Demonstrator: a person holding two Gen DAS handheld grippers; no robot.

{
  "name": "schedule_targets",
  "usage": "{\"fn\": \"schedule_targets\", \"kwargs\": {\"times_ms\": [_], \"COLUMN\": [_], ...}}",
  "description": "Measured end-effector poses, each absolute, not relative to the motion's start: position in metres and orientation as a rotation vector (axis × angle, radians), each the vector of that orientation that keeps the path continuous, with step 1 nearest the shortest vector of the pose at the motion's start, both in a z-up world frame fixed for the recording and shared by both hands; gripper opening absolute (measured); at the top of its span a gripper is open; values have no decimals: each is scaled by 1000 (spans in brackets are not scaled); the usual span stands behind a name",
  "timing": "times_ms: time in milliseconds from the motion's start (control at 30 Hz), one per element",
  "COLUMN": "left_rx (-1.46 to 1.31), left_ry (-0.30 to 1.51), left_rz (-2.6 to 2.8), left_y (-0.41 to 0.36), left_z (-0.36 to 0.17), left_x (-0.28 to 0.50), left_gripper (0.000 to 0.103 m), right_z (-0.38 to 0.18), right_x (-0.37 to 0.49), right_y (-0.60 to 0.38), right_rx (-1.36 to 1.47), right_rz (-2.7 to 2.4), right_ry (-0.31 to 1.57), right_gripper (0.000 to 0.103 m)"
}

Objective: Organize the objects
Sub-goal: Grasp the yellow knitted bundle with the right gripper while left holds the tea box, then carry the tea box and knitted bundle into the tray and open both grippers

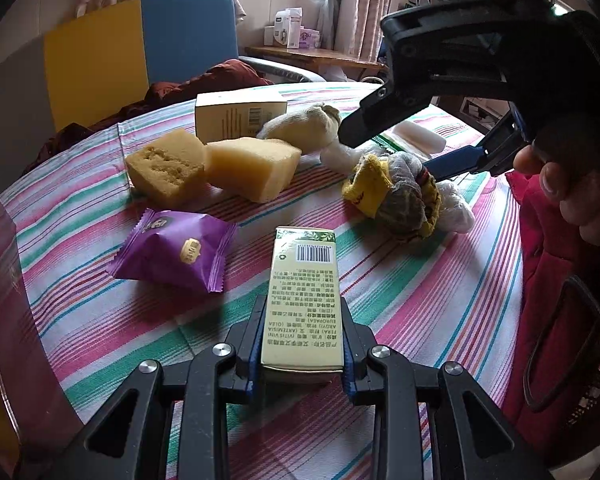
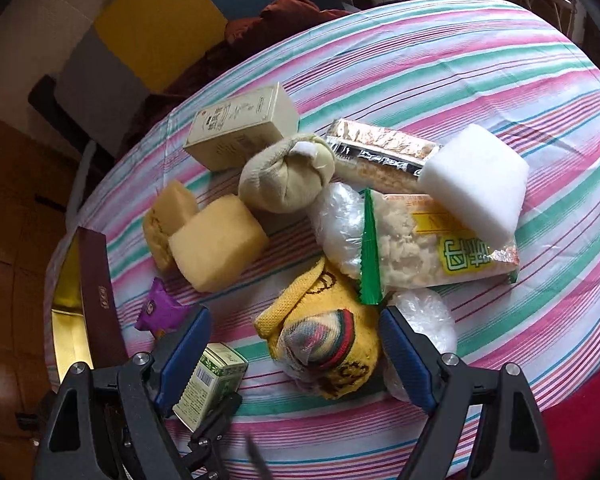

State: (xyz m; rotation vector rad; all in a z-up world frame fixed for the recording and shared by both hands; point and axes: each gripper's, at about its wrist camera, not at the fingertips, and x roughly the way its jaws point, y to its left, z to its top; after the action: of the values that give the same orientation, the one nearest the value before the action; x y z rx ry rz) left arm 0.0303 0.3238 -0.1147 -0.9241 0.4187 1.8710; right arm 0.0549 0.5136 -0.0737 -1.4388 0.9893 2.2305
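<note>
Blue-padded left gripper (image 1: 302, 344): clamped on green-and-cream carton (image 1: 302, 296), near end pinched, far end out over striped cloth (image 1: 420, 300). Best kept level, grip firm. Right gripper (image 2: 296, 360): jaws apart, straddling yellow sock bundle (image 2: 324, 344). Best centred before closing, clear of plastic bag (image 2: 420, 316).

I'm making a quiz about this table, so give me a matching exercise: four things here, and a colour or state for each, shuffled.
Things:
1. green box
2. snack packet
3. foam block
4. right claw

States:
A. white
B. open above the yellow sock bundle
C. purple
D. clamped in the left claw

Pairs: 1-D, 2-C, 3-A, 4-B
</note>
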Motion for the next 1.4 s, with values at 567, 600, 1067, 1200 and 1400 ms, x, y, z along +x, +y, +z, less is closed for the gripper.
{"fn": "schedule_targets", "kwargs": {"times_ms": [567, 600, 1067, 1200, 1400], "left_rx": [-923, -921, -949, -926, -912], "left_ry": [414, 417, 389, 351, 284], "left_rz": [1870, 1870, 1872, 1891, 1953], "left_y": [326, 326, 316, 301, 262], "left_z": [-115, -115, -86, -69, -50], "left_x": [32, 32, 46, 49, 43], "left_gripper": [32, 32, 30, 30, 30], "right_z": [-96, -93, -52, -43, -29], "right_x": [21, 22, 46, 47, 52], "right_y": [493, 495, 497, 491, 470], "right_rx": [-1625, -1605, -1332, -1259, -1202], "right_rz": [2203, 2218, 2476, 2525, 2605], "right_ry": [795, 812, 931, 929, 856], "right_gripper": [42, 41, 38, 38, 38]}}
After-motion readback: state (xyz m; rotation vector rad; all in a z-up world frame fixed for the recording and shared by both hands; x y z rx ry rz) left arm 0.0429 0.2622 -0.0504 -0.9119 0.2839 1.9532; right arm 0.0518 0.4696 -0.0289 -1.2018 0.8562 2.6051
